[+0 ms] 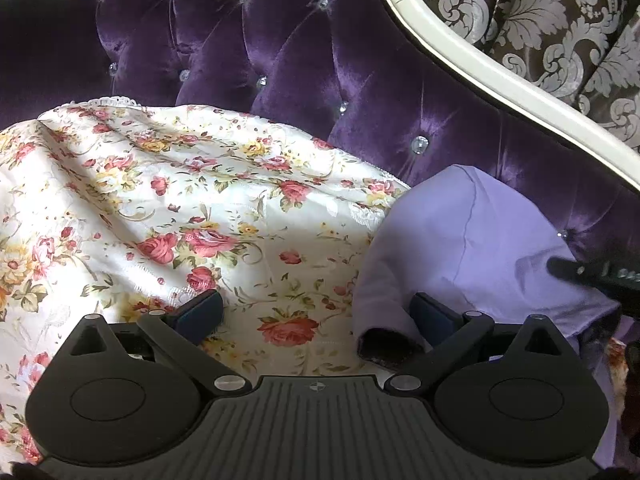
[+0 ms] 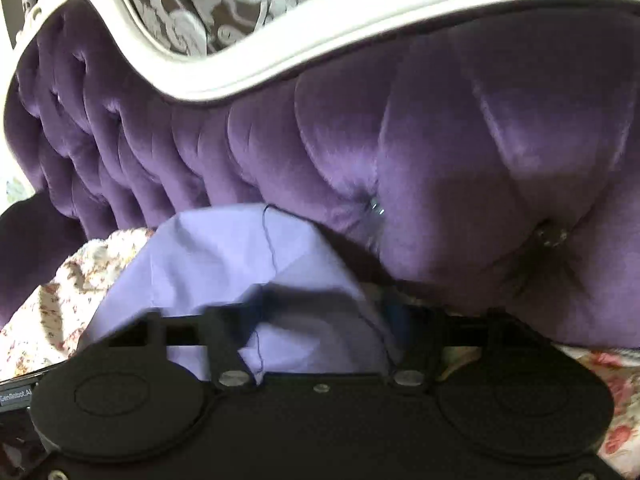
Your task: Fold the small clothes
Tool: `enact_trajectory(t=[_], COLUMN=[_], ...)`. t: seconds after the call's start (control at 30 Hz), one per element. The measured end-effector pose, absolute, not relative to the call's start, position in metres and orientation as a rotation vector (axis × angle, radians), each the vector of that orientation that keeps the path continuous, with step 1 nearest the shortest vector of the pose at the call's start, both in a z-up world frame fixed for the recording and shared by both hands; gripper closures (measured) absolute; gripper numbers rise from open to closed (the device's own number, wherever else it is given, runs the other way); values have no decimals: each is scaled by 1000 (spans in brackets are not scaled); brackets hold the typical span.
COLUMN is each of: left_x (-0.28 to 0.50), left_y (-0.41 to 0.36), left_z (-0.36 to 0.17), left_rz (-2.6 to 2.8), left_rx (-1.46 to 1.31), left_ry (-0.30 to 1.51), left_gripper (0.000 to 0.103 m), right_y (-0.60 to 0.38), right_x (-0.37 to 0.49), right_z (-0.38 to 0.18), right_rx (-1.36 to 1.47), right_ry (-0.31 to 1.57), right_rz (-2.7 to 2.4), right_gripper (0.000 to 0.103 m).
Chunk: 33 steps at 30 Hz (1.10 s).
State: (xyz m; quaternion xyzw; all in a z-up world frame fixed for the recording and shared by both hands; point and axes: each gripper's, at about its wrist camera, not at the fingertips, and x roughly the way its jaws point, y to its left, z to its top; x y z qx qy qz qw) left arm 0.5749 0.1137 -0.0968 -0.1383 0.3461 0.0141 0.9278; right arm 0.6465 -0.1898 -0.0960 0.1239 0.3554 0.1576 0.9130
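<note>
A lavender garment (image 1: 460, 240) lies bunched on the floral cover (image 1: 200, 200) against the sofa back, with a dark-lined cuff at its near edge. My left gripper (image 1: 316, 314) is open wide and low over the cover. Its right finger (image 1: 434, 316) is at the garment's left edge and its left finger (image 1: 200, 312) is over bare cover. In the right wrist view the lavender garment (image 2: 240, 248) lies across and between the blurred fingers of my right gripper (image 2: 320, 308). The blur hides whether the pads press on it. A right gripper finger (image 1: 580, 272) shows over the garment's right side.
The tufted purple velvet sofa back (image 1: 360, 80) with a cream frame (image 1: 500, 92) rises close behind the garment. Patterned brown curtain (image 1: 560, 20) hangs beyond. The floral cover (image 2: 616, 400) spreads widely to the left.
</note>
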Motion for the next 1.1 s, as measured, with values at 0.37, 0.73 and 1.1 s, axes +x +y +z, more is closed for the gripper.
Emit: enact_trajectory(t=[0.37,0.73,1.1], left_x=[532,431,380], left_y=[129,143,154], left_z=[-20,31,19], left_rz=[-39,-347,-520], left_rx=[-358,-596,-859], left_ry=[629,588,679], left_gripper=[2,1,0], right_y=[-171,-152,-136], right_x=[528,348,249], right_z=[2,32,-40], right_rx=[8,-376,-805], right_ry=[387,102,42], right_rz=[506,726,864], right_gripper=[91,91,91])
